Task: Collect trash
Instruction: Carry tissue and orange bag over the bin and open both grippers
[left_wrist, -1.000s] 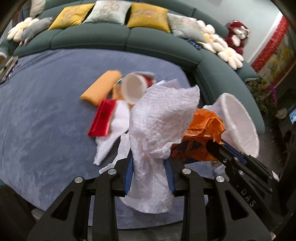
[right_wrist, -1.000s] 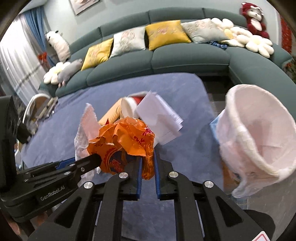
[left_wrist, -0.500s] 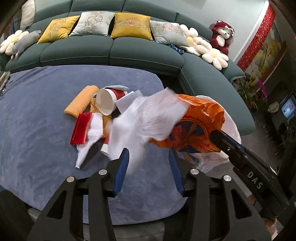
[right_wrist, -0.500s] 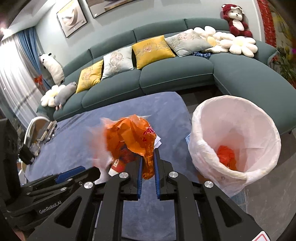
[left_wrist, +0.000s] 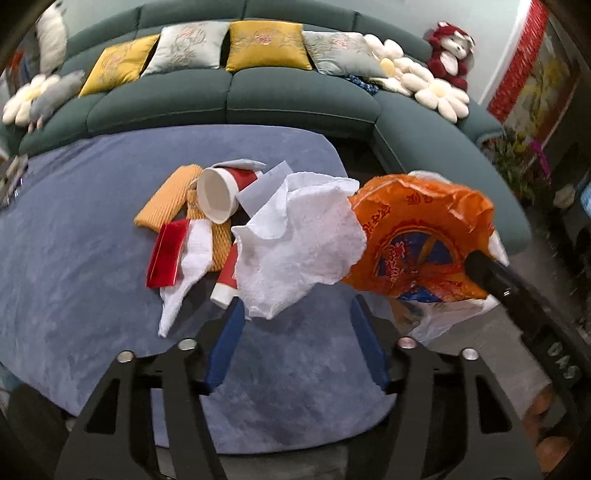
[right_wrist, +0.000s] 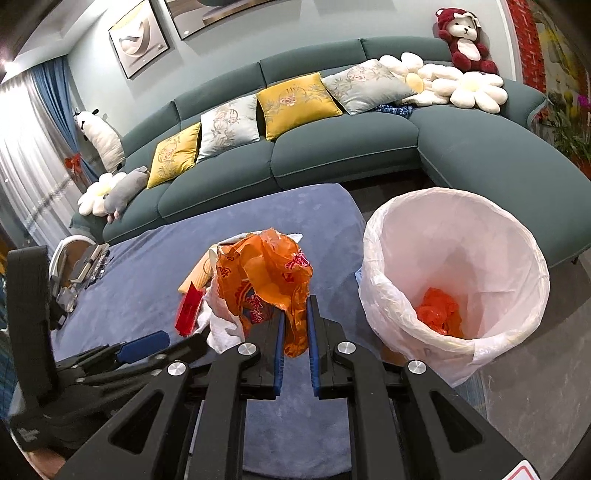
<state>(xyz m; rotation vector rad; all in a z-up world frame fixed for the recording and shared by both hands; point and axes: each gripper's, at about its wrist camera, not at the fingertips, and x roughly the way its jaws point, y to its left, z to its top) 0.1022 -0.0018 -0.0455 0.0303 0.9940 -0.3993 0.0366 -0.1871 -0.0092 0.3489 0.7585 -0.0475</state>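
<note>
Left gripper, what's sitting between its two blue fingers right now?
In the left wrist view, only the lowest tip of the white paper towel reaches the left gripper; otherwise bare blue tablecloth shows between its open fingers.

A long curved sofa (right_wrist: 332, 147) in dark green stands along a pale blue-grey wall (right_wrist: 258, 33). On it lie yellow and grey cushions (right_wrist: 299, 99), two white flower pillows (right_wrist: 469, 88) and a red plush bear (right_wrist: 467, 40) (at the right end). Two framed pictures (right_wrist: 138, 37) hang above. At the left, a blue curtain (right_wrist: 55, 118) beside a white sheer one. The floor (right_wrist: 535, 387) is dark grey.
</note>
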